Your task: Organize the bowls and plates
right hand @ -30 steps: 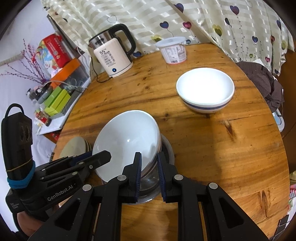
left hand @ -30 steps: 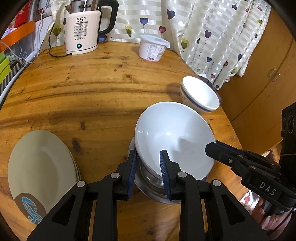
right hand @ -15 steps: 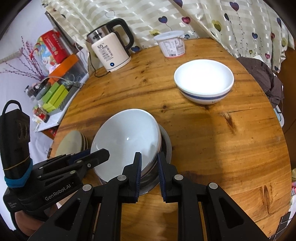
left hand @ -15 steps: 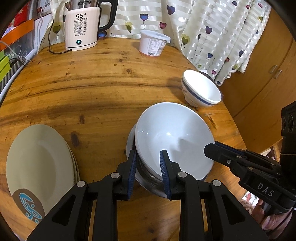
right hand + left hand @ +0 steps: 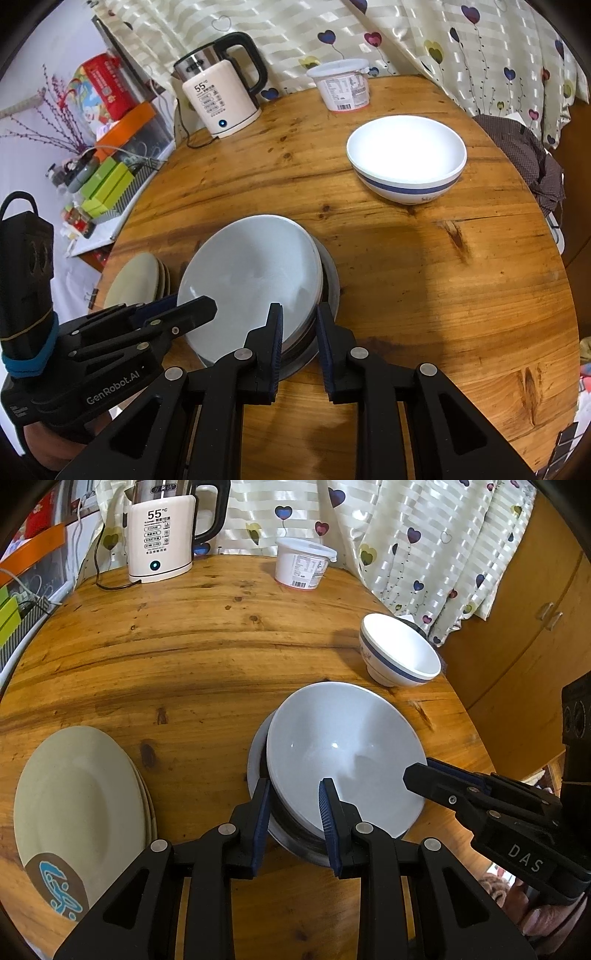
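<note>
**Both grippers clamped on the bowl stack**

Left gripper point(image 5: 295, 812) has its jaws pinched narrow on the near rim of the white bowl point(image 5: 343, 753), one finger inside, one outside. Right gripper point(image 5: 299, 339) grips the opposite rim the same way. The bowl sits tilted in a steel bowl point(image 5: 330, 280) on the round wooden table point(image 5: 184, 657). Cream plates point(image 5: 77, 805) are stacked off to the left, and a blue-banded bowl point(image 5: 406, 162) stands well apart, toward the curtain side. Kettle point(image 5: 162, 539) and plastic tub point(image 5: 303, 565) sit at the far edge.

Three bowls point(image 5: 343, 753), one plate stack point(image 5: 77, 805), one kettle point(image 5: 160, 535), one tub point(image 5: 303, 563)
</note>
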`<state>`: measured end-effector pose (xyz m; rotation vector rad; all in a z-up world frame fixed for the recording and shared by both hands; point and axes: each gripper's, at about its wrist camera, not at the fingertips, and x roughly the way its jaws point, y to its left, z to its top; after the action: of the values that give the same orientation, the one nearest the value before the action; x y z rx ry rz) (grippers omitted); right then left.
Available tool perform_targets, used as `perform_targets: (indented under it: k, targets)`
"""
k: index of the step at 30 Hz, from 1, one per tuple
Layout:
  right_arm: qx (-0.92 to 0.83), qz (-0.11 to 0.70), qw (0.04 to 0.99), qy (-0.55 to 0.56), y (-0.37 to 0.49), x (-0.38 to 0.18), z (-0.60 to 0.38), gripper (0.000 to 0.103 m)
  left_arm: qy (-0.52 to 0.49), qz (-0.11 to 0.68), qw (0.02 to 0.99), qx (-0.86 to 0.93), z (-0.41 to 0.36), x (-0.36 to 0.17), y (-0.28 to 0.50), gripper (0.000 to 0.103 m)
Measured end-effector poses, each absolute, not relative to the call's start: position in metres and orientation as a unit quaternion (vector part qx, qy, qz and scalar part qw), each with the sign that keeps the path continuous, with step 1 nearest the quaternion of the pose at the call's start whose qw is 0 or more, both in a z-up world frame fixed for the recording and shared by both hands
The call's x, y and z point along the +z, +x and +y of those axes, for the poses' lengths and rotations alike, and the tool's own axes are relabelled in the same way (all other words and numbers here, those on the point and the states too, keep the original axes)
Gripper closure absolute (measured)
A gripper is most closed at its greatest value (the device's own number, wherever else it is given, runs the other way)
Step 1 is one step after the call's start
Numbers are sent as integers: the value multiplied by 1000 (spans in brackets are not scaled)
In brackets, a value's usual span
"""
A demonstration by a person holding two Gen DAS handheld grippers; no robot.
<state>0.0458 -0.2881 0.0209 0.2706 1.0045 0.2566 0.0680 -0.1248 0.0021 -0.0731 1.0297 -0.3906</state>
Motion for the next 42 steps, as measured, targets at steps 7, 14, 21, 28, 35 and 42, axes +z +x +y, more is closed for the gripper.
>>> perform_targets:
  k: [7, 14, 21, 28, 35, 42]
  targets:
    - [124, 477, 861, 128, 45, 20, -287, 83, -34, 486, 854, -183, -124, 3, 68, 75]
    - [120, 465, 871, 108, 42, 27, -283, 81, -35, 484, 855, -183, -124, 3, 69, 74]
    - [108, 445, 885, 85, 40, 40, -284, 66, -34, 476, 860, -181, -125, 8, 69, 73]
    - [99, 430, 894, 72, 38, 48, -288, 62, -29, 468, 865, -180, -125, 13, 70, 73]
    - [86, 415, 904, 59, 37, 56, -292, 58, -27, 457, 869, -186, -126, 20, 71, 73]
    - [75, 406, 909, 51, 39, 62, -295, 56, -22, 446, 873, -195, -130, 28, 74, 72]
